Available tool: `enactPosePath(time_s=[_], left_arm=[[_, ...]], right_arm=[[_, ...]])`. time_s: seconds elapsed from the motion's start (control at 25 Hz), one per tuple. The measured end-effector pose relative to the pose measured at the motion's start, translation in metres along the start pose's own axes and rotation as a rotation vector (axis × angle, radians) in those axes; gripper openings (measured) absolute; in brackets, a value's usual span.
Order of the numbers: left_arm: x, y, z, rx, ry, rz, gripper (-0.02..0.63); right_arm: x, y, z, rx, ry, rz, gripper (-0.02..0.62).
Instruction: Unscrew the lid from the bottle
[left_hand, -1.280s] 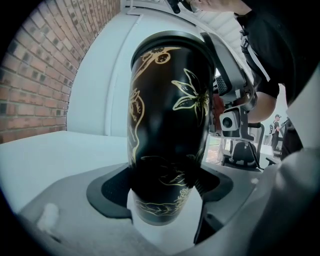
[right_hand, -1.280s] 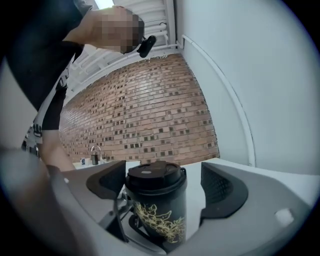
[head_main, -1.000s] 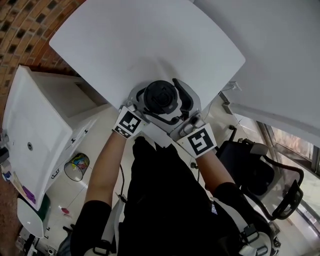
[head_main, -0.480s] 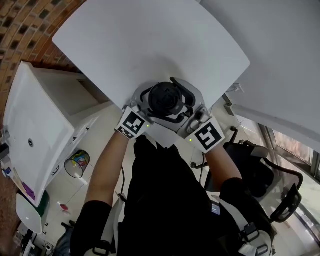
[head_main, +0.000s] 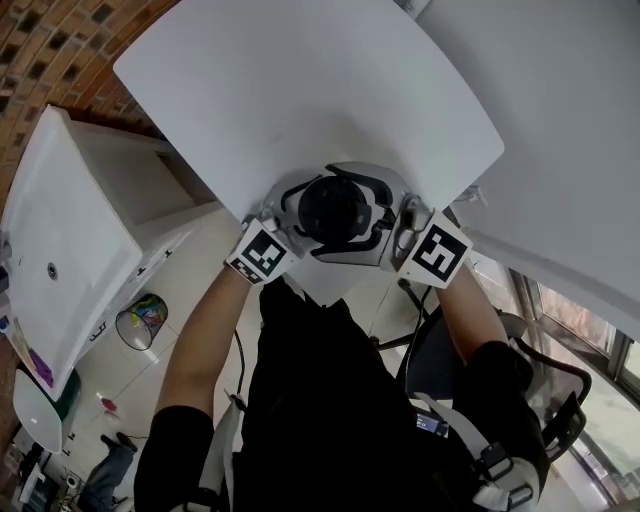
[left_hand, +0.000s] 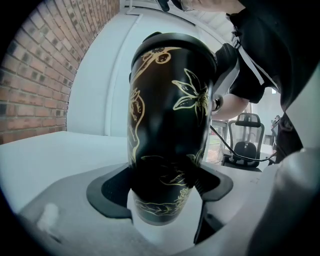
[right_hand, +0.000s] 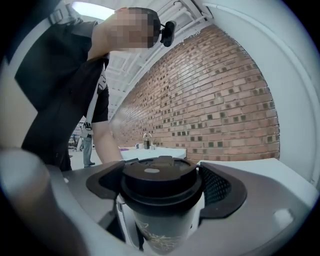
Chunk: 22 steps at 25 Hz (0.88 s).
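Note:
A black bottle (left_hand: 170, 120) with gold flower drawings stands upright at the near edge of the white table (head_main: 300, 90). From above, only its black lid (head_main: 333, 207) shows. My left gripper (left_hand: 162, 195) is shut on the bottle's lower body, its dark pads (left_hand: 107, 192) pressed to both sides. My right gripper (right_hand: 160, 187) is shut on the black lid (right_hand: 159, 180), its pads (right_hand: 220, 190) hugging the rim. The left marker cube (head_main: 262, 252) sits near-left of the bottle and the right marker cube (head_main: 437, 252) sits to its right.
A white cabinet (head_main: 60, 250) stands left of the table, with a bin (head_main: 140, 322) on the floor beside it. A second white table (head_main: 560, 150) lies to the right, an office chair (head_main: 545, 400) below it. A brick wall (right_hand: 215, 100) runs behind.
My right gripper has swung anticlockwise round the bottle, its cube moving right and away from the person, still shut on the lid. The left gripper has stayed in place.

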<state>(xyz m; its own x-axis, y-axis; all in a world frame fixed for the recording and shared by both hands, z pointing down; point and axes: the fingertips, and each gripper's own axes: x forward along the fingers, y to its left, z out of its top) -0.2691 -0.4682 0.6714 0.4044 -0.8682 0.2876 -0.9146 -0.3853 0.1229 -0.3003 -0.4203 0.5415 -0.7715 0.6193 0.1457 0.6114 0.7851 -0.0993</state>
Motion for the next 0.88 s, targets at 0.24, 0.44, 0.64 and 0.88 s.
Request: enactPosePath(time_s=[0.24, 0.44, 0.64, 0.88], left_arm=[[-0.001, 0.002, -0.001, -0.003, 0.0, 0.0, 0.382], [-0.003, 0.003, -0.002, -0.003, -0.001, 0.001, 0.382], [-0.003, 0.004, -0.002, -0.008, -0.002, 0.005, 0.383], [-0.004, 0.005, -0.002, -0.008, -0.004, 0.006, 0.383]], right_arm=[[0.003, -0.003, 0.012, 0.049, -0.072, -0.087, 0.581], [-0.005, -0.012, 0.02, 0.051, -0.173, -0.394, 0.488], [-0.007, -0.018, 0.009, 0.084, -0.176, -0.549, 0.488], [0.002, -0.02, 0.006, 0.011, -0.119, -0.644, 0.465]])
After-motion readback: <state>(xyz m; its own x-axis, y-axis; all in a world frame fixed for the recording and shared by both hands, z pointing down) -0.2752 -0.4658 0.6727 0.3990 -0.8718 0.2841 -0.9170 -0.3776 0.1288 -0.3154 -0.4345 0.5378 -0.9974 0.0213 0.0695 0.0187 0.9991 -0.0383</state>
